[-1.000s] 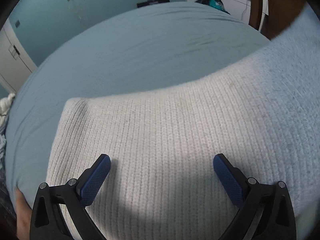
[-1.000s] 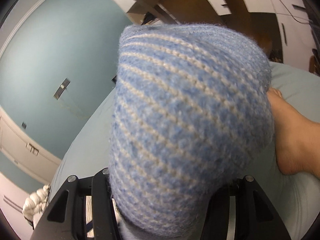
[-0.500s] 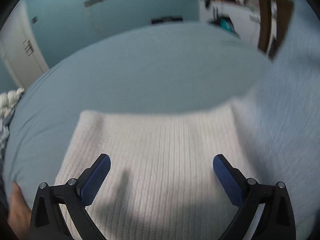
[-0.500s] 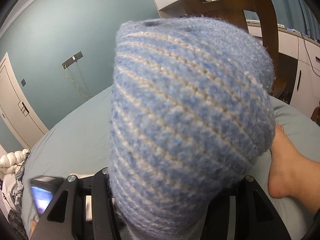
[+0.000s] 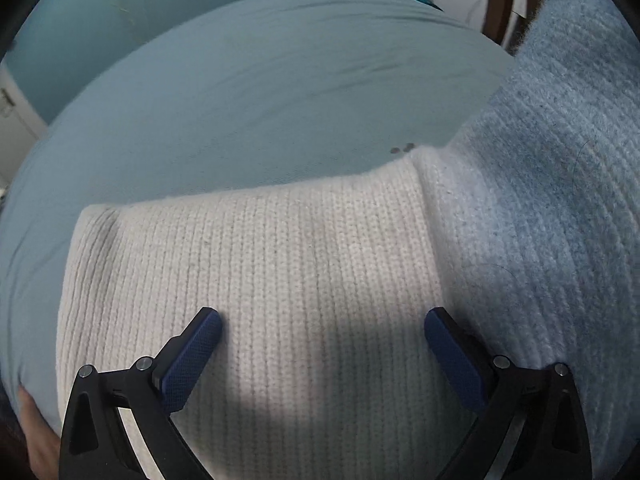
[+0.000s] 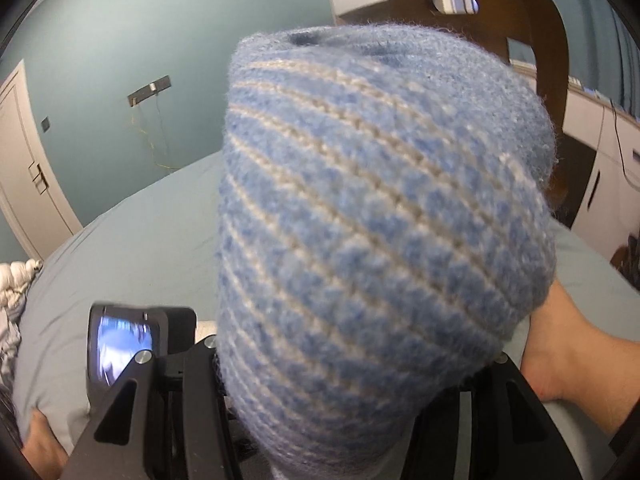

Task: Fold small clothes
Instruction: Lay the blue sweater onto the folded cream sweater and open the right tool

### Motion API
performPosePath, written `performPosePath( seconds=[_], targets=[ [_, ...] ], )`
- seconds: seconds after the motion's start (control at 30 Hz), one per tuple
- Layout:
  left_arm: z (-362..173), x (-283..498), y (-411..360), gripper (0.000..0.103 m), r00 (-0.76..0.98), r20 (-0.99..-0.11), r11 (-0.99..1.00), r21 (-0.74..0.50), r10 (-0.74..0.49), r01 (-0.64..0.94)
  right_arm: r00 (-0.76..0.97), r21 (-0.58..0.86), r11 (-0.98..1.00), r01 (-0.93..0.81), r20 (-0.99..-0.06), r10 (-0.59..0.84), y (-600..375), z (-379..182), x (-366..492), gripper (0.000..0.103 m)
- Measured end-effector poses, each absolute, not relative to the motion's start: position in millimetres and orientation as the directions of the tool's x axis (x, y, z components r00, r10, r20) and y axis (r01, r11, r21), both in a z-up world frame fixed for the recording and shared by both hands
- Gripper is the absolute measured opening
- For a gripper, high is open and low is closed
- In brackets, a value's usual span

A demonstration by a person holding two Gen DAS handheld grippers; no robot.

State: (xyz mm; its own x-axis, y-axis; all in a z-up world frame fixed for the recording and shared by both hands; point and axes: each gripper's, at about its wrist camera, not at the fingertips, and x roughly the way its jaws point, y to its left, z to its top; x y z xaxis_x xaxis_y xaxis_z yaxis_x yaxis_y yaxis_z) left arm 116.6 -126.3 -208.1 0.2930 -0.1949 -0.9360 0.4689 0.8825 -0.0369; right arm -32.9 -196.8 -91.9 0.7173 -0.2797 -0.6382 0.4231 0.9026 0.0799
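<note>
Knitwear fills both views: a cream ribbed sweater [image 5: 256,280] lies flat on the pale blue-green bed sheet [image 5: 248,92], its far edge running straight across the sheet; its right part, a fuzzy blue knit [image 5: 560,184], rises up out of the flat panel toward the top right of the left wrist view. The left gripper [image 5: 322,326] hangs over the cream panel with its jaws spread wide and nothing between the blue pads [image 5: 188,364]; whether the tips touch the knit I cannot tell. The right gripper [image 6: 352,380] is clenched on a bunched fold of blue-and-cream striped knit [image 6: 380,216] (it blocks most of that view), lifted above the bed. A bare foot [image 6: 560,352] rests on the sheet at right; a wooden chair [image 6: 532,24] stands behind; the left gripper's body shows at lower left.
</note>
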Motion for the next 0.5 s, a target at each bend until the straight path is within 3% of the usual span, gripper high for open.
performPosePath(
  seconds=[0.07,0.17,0.3,0.5],
  targets=[
    [-194,132,-105,0.102,0.24,-0.944,0.88,-0.091,-0.225,0.466,0.728,0.042,0.916,0.399,-0.622,-0.289,-191,-88,-27,0.047],
    [-162,156,-61,0.102,0.273,-0.953,0.912,-0.011,-0.135,0.411,0.74,-0.091,0.94,0.329,-0.594,-0.316,-159,-82,-15,0.046],
    [-103,182,25,0.103,0.34,-0.94,0.972,0.086,0.007,0.217,0.75,-0.36,0.917,0.171,-0.556,-0.358,-96,-94,4,0.047],
    [-40,196,104,0.103,0.485,-0.872,0.994,0.099,0.066,0.043,0.845,-0.763,0.631,-0.144,-0.426,-0.322,9,-160,-5,0.049]
  ],
)
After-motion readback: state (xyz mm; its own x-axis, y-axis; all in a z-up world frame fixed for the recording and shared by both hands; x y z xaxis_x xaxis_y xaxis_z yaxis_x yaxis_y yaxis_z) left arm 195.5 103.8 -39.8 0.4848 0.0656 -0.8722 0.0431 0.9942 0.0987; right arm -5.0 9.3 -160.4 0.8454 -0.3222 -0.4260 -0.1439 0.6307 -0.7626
